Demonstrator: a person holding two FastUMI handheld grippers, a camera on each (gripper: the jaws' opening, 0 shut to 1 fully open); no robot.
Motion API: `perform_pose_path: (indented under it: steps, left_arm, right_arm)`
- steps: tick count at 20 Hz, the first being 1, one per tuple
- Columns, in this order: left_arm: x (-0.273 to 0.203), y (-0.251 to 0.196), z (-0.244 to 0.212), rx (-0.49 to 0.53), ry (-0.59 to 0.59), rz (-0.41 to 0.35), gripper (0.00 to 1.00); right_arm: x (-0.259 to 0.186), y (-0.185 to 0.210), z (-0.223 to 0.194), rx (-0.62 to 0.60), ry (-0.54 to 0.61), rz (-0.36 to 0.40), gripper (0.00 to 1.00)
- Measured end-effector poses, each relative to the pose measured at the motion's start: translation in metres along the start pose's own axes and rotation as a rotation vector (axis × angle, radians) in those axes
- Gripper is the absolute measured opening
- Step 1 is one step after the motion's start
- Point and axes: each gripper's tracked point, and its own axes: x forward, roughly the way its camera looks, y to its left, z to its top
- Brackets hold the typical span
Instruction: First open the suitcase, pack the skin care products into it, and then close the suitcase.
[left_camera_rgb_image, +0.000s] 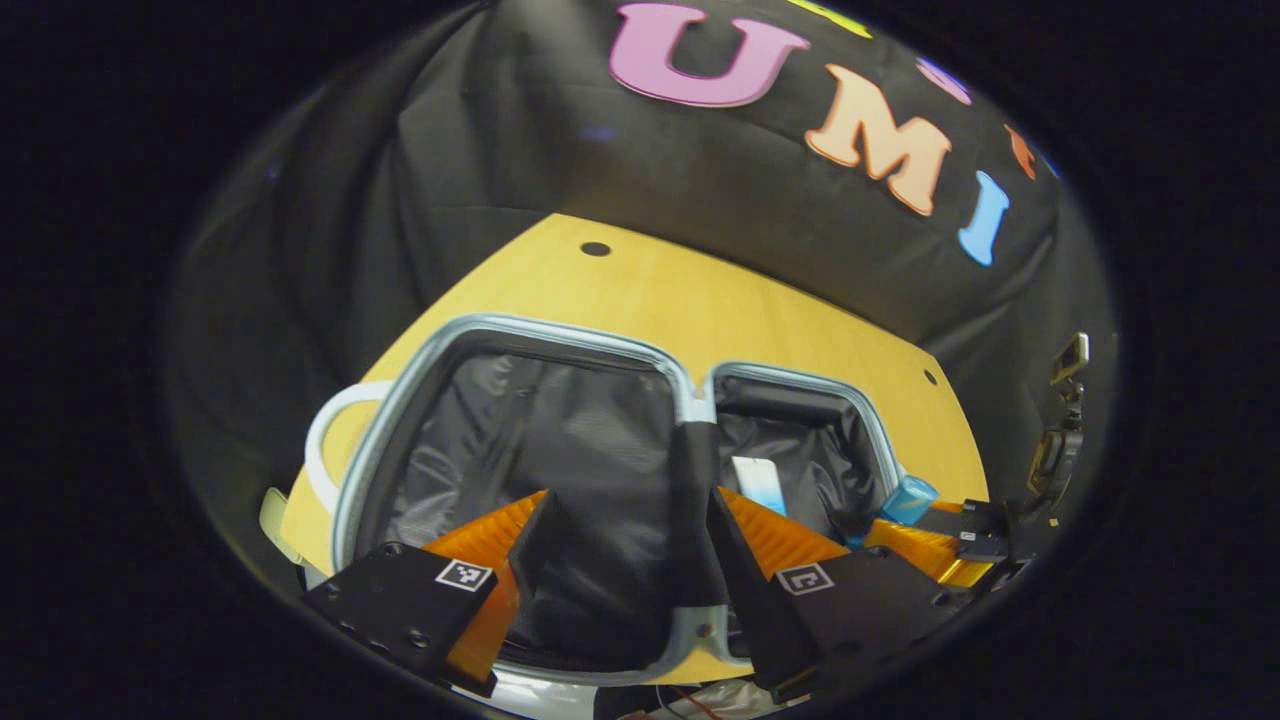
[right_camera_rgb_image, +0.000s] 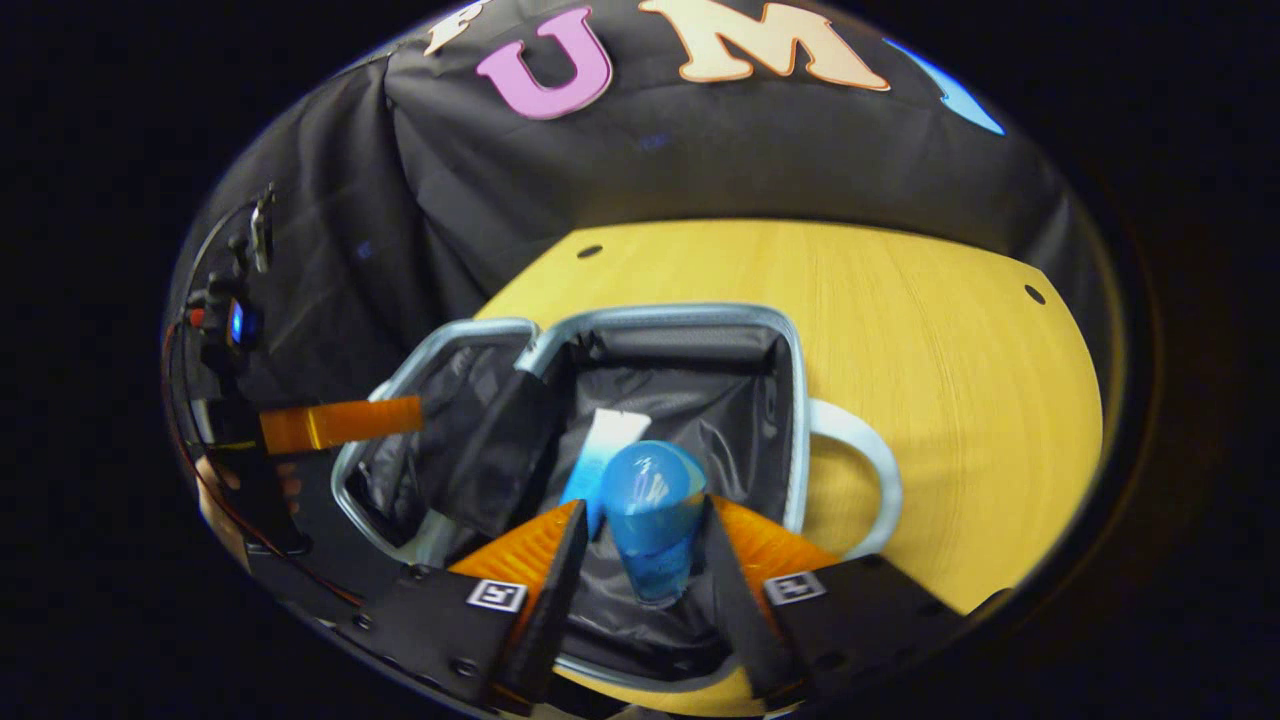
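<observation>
Fingers (right_camera_rgb_image: 560, 560) astride blue bottle (right_camera_rgb_image: 645, 520), above open suitcase (right_camera_rgb_image: 790, 400).

**Open suitcase on the table, tube in its right half**

Your suitcase (right_camera_rgb_image: 690, 330) lies open on the table (right_camera_rgb_image: 940, 350), toward its left edge. A tube (right_camera_rgb_image: 610, 450) lies inside the right half. Your right gripper (right_camera_rgb_image: 640, 560) holds a bottle (right_camera_rgb_image: 650, 520) above that half.

Left gripper (left_camera_rgb_image: 625, 545): black angular finger mounts, dark screws on flat plates, small square black-and-white marker on each mount. Ribbed panels behind fingers. Right gripper (right_camera_rgb_image: 640, 560): same build, black plates with screws, one square marker per side. Seen from right gripper view, left unit carries dark body, red and black cables looping below it.
</observation>
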Motion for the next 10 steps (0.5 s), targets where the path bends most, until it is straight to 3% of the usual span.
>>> perform_pose_path:
  steps: [1,2,4,5,6,7,10]
  left_arm:
    - [-0.002,0.014,0.005,-0.014,-0.01,0.021,0.87]
    - [-0.005,0.028,0.01,-0.03,-0.02,0.04,0.92]
    - [-0.008,0.056,0.021,-0.057,-0.048,0.079,0.87]
    - [-0.011,0.072,0.026,-0.067,-0.058,0.104,0.87]
    - [-0.012,0.088,0.029,-0.074,-0.069,0.127,0.87]
    - [-0.013,0.104,0.032,-0.084,-0.072,0.155,0.87]
    - [-0.017,0.147,0.042,-0.133,-0.094,0.213,0.87]
  right_arm:
    - [0.001,-0.001,0.008,-0.009,-0.022,-0.01,0.8]
    - [0.001,-0.001,0.011,-0.022,-0.036,-0.016,0.94]
    - [-0.003,0.001,0.021,-0.036,-0.067,-0.023,0.91]
    - [-0.005,0.003,0.027,-0.038,-0.086,-0.025,0.97]
    - [-0.008,0.004,0.029,-0.041,-0.098,-0.025,0.92]
    - [-0.011,0.004,0.031,-0.046,-0.107,-0.027,0.98]
    - [-0.015,0.003,0.031,-0.062,-0.111,-0.039,0.98]
